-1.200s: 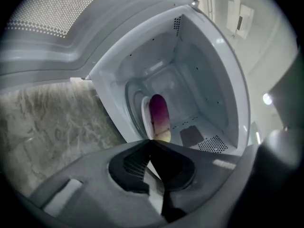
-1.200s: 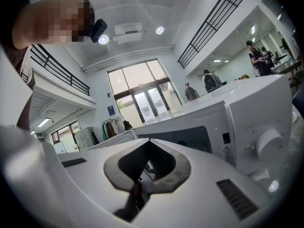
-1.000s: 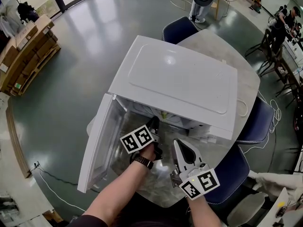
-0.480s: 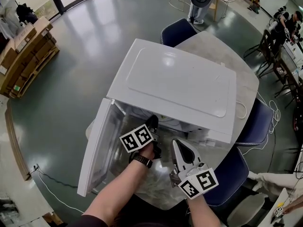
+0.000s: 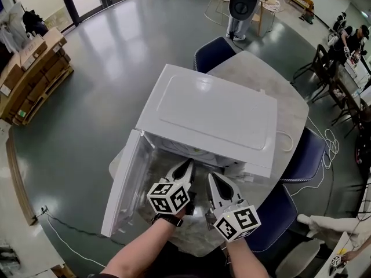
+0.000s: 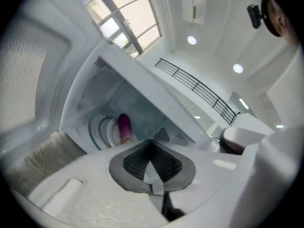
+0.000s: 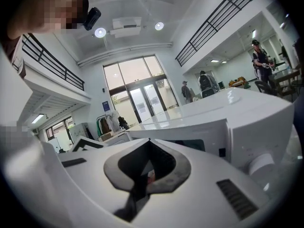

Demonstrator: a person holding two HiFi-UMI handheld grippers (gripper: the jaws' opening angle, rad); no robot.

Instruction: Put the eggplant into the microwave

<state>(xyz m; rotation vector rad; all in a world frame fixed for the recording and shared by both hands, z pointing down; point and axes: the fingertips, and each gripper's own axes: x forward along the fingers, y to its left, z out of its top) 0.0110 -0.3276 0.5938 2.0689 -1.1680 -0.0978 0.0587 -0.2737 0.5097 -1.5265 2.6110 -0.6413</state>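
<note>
1. Looking along my left hand-held gripper [image 6: 151,142], I see the eggplant [image 6: 124,127] already inside the microwave [image 5: 214,112]. It lies on the white plate [image 6: 101,133] in the cavity, ahead of my tips, a little to their left and apart from them.
2. Its long axis runs up and down in the left gripper view, with the dark purple end farther off and the paler end nearer me.
3. My left hand-held gripper has its jaws together on nothing. My right hand-held gripper [image 5: 212,176] is likewise closed and empty, just beside it in front of the opening, at the near edge of the bench [image 5: 261,68].
4. The door [image 5: 124,184] hangs open on the left, nearer my left hand. I judge that shutting it is what remains, and that hand is better placed.
5. No brand or label is readable; only the square markers on the cubes show.
</note>
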